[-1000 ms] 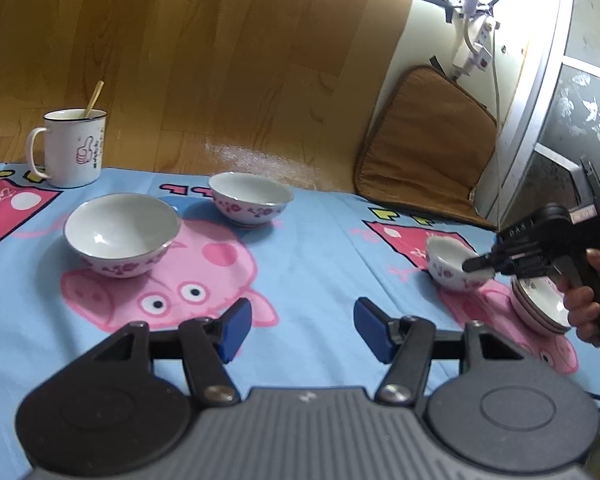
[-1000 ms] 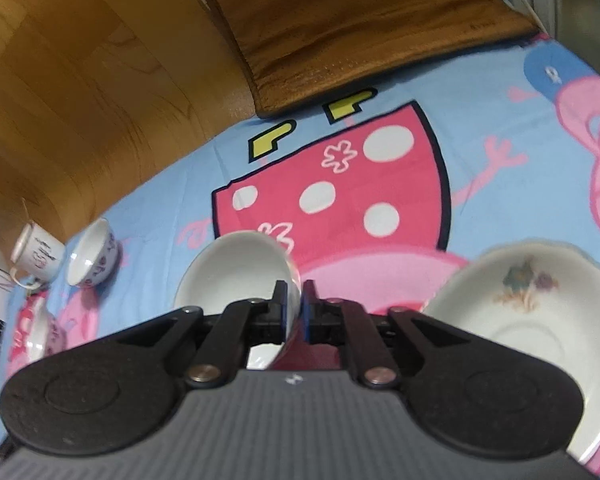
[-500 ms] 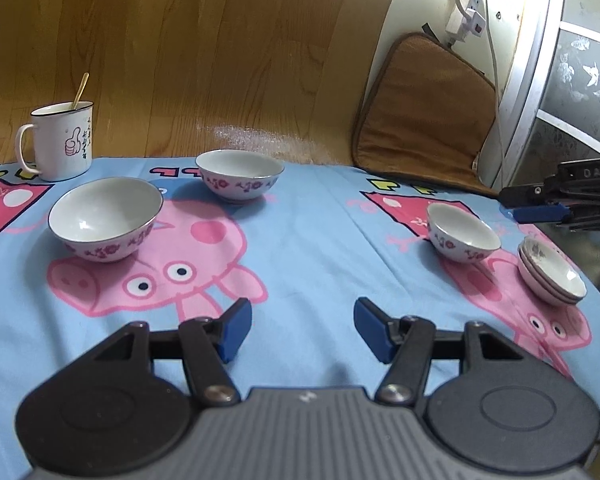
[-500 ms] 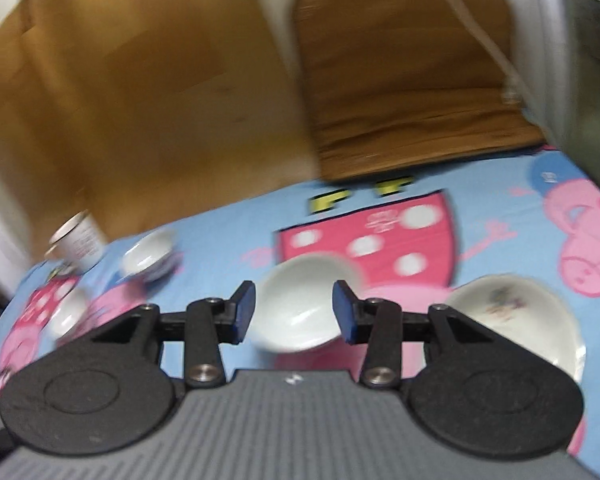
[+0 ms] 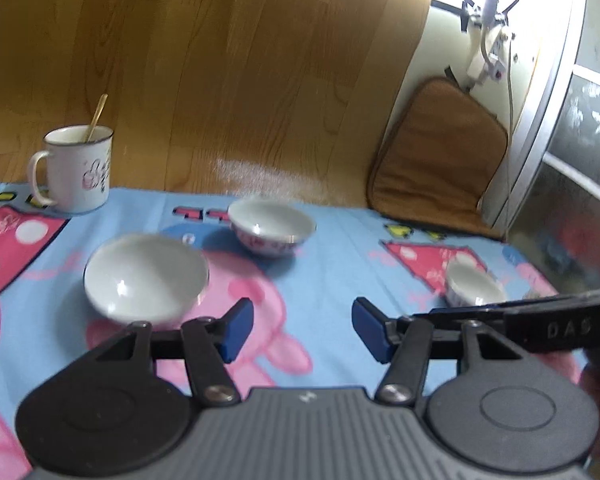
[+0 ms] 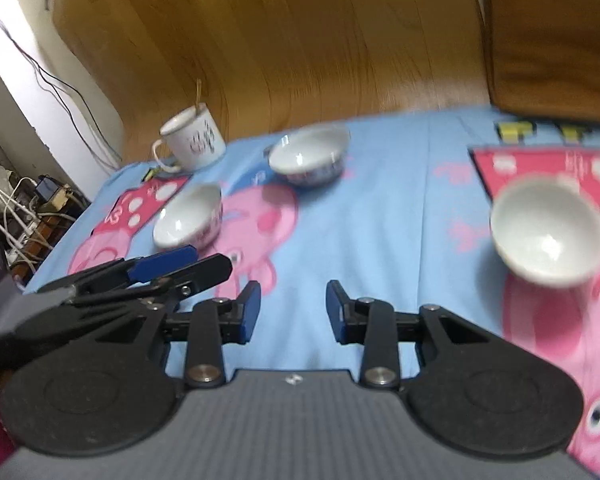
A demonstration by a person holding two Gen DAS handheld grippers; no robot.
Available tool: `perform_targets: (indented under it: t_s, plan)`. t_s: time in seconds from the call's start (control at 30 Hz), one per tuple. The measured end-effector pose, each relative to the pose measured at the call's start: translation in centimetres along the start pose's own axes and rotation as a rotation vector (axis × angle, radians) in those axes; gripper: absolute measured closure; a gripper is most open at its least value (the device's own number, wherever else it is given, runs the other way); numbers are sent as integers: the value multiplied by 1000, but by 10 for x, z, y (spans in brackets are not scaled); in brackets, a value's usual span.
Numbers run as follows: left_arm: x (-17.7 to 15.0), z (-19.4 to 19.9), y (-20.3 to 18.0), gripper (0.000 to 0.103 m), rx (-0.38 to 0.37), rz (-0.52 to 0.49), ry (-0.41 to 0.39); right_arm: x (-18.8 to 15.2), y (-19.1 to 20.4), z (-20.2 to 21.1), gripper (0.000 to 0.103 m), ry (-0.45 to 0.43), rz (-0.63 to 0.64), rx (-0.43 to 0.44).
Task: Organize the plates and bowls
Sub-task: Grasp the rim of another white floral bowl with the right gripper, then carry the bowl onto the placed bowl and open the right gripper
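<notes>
Right wrist view: right tongs (image 6: 293, 307) held apart, just been closing slightly, nothing gripped. Small white floral-rimmed ceramic bowl (image 6: 548, 232) is seen ahead-right on blue cartoon cloth (image 6: 396, 216); left tongs (image 5: 302, 330) apart, farther off.

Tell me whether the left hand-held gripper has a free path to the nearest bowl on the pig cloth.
Probably yes. The left hand-held gripper is open and empty, and the bowl sits just ahead to its left with only bare cloth between them.

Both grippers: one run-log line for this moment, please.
left gripper: open, empty | right gripper: open, jaws just closing slightly, nothing between
</notes>
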State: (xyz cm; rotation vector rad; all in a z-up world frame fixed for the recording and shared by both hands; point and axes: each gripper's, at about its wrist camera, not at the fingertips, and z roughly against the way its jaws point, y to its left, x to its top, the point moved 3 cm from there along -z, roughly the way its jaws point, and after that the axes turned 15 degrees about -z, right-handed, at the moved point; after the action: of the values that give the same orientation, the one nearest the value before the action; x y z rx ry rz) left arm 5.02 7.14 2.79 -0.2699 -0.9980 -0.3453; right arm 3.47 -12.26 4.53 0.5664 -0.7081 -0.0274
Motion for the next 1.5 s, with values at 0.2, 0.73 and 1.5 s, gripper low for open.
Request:
perform_targets:
  t_s: [0.2, 0.73, 1.5]
  plan:
    - [50, -27, 33, 53, 30, 14, 33, 48, 2, -6, 64, -57, -57, 9]
    - [77, -158, 79, 81, 61, 70, 330, 108, -16, -124, 65, 23, -206, -76]
    - [62, -62, -2, 94, -76, 41, 288, 52, -22, -12, 95, -44, -94, -86]
